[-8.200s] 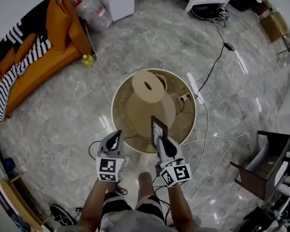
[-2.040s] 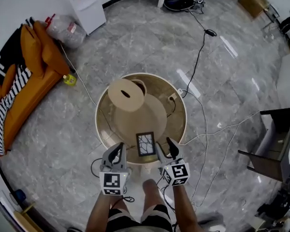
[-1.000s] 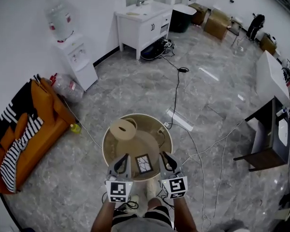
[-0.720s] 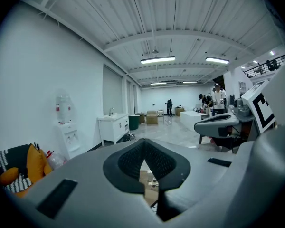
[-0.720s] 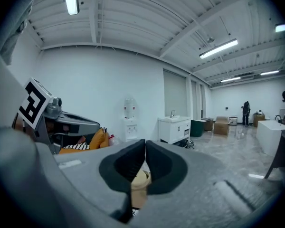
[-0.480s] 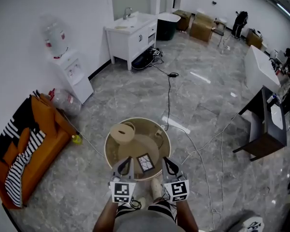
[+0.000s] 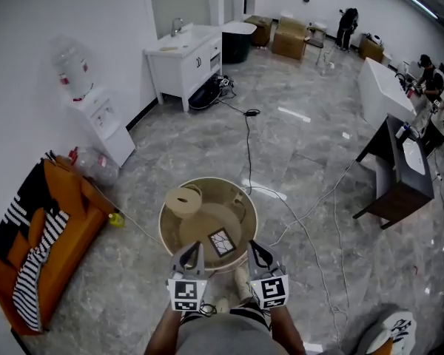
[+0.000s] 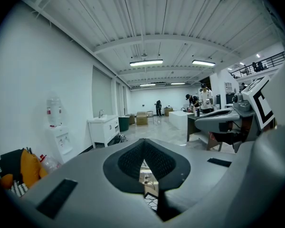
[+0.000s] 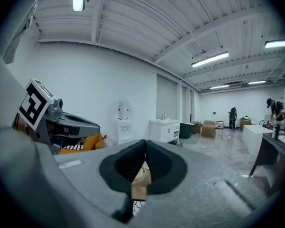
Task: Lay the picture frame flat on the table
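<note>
The picture frame (image 7: 221,241), dark-edged with a cracked-line pattern, lies flat on the near part of the round table (image 7: 163,226). Both grippers hang at the table's near edge, short of the frame and clear of it. My left gripper (image 7: 188,253) is to the frame's lower left, its jaws shut and nothing between them. My right gripper (image 7: 253,248) is to its lower right, also shut and empty. In the left gripper view the left gripper (image 8: 143,141) points nearly level across the room, with a sliver of the frame (image 8: 152,202) below the pads. The right gripper (image 9: 145,142) looks the same in its own view.
A beige drum-shaped shade (image 7: 183,200) and a beige mat (image 7: 207,224) sit on the table. An orange sofa (image 7: 55,224) is at the left, a water dispenser (image 7: 96,124) and white sink cabinet (image 7: 183,54) behind, cables (image 7: 296,213) and a dark desk (image 7: 396,172) at the right.
Both grippers have drawn back from the table toward the person's body and risen a little. The head view now takes in more of the room. The frame has stayed flat where it lay.
</note>
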`<state>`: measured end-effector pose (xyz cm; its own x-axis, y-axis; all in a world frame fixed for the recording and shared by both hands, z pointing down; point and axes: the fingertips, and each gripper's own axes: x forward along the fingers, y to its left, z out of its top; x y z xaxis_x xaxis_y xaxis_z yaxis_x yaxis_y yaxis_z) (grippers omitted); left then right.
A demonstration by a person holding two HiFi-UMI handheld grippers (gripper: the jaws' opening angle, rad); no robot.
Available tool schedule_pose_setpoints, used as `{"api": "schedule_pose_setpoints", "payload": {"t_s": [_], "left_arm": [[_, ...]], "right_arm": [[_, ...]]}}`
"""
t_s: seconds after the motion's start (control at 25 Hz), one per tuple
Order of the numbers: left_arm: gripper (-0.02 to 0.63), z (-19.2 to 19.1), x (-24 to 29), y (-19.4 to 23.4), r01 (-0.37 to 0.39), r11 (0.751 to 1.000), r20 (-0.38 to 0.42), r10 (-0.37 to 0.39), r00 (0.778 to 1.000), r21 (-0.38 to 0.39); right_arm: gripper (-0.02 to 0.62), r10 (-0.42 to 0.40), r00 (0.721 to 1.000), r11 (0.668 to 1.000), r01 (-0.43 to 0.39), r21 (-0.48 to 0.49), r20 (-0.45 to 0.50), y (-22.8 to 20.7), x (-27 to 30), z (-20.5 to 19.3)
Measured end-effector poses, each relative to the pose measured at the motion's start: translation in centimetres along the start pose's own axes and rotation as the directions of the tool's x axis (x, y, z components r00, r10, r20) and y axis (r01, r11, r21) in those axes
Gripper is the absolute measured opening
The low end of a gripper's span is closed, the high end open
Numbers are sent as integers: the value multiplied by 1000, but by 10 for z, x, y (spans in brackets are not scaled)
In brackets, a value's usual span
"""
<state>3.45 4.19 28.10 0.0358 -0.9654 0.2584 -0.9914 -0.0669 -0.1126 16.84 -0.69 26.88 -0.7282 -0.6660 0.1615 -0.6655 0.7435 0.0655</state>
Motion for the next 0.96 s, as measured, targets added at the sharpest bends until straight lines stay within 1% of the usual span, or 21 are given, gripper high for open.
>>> {"api": "schedule_pose_setpoints", "payload": {"t_s": [0.24, 0.4, 0.56, 0.96], "left_arm": [[17, 2, -11, -9, 14, 1000, 16, -14, 1000, 8], [17, 3, -15, -11, 23, 999, 26, -22, 999, -22], [17, 5, -16, -9, 16, 1000, 28, -16, 999, -8], [17, 4, -13, -13, 22, 1000, 33, -23, 999, 10]], "right_arm": [[-2, -16, 1000, 1000, 16, -15, 21, 4, -14, 3], [-2, -14, 1000, 1000, 14, -19, 24, 6, -18, 2], [-2, -5, 1000, 1000, 6, -18, 24, 10, -20, 8], [-2, -18, 1000, 1000, 18, -25, 26, 4, -21, 8]]}}
